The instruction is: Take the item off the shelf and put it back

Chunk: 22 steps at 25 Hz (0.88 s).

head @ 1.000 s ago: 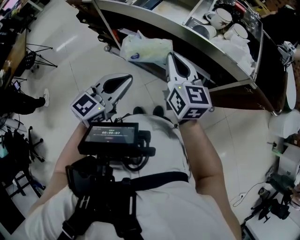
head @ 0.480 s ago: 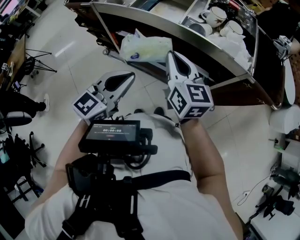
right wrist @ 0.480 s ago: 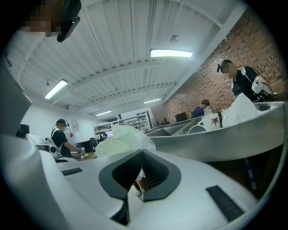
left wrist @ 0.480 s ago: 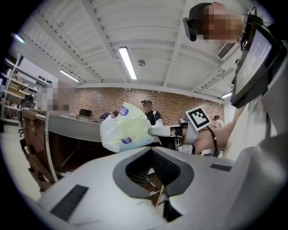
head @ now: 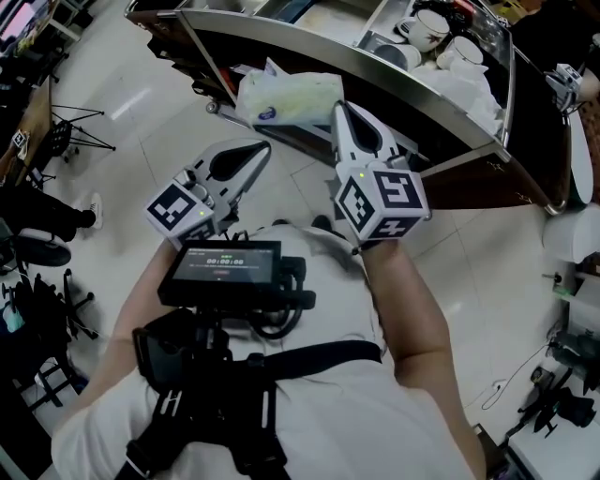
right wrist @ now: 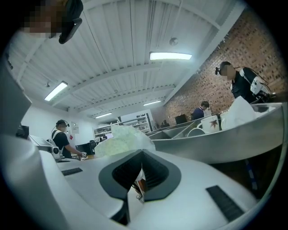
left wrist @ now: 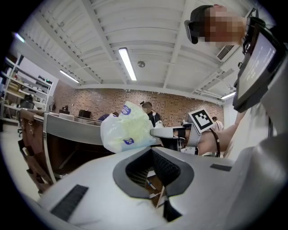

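The left tool [head: 257,150] is closed, its jaws meeting at the tips with nothing between them. It points out over the floor [head: 169,103] toward the shelf, touching nothing, and sits level just in front of the person's chest.

Just right of its tip and a little further out is the bag [head: 286,97], a crumpled pale plastic one with small blue marks. It hangs in the air in front of the shelf, below its rim, resting on nothing.

The right tool [head: 339,109] is closed on the bag. Its jaws are nearly together and pinch the thin plastic at the bag's right edge. The left gripper view shows those tips clamped into the bag's side, with the bulk of the bag bulging away from them. The tool lies about level, its marker cube toward the person.

Beyond and to the right, the shelf [head: 441,120] runs across as a curved metal rim. White cups [head: 427,28] stand in its upper tray at the far right, well apart from the bag.
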Tool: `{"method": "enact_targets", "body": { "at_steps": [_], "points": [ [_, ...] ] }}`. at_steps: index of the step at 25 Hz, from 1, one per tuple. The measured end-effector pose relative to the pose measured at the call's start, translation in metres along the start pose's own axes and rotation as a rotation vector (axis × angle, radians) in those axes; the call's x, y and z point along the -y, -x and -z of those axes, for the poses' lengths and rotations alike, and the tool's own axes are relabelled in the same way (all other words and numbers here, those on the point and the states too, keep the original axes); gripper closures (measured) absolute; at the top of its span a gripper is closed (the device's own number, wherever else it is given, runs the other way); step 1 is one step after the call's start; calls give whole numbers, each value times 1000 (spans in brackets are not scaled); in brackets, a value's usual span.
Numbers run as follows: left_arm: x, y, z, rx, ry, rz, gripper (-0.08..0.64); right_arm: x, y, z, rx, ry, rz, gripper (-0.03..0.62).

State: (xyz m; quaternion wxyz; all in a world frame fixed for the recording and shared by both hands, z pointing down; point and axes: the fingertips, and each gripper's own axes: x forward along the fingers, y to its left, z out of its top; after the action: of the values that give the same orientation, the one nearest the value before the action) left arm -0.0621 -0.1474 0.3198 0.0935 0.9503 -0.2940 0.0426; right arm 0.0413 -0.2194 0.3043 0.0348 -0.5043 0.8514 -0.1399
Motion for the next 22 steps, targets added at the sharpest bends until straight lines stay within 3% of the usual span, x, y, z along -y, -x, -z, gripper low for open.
{"method": "enact_targets", "body": {
  "at_steps": [22],
  "points": [
    [-1,-2,0,0,5,4,554,-5,-2,1,5,-11,-17,581]
  ]
}}
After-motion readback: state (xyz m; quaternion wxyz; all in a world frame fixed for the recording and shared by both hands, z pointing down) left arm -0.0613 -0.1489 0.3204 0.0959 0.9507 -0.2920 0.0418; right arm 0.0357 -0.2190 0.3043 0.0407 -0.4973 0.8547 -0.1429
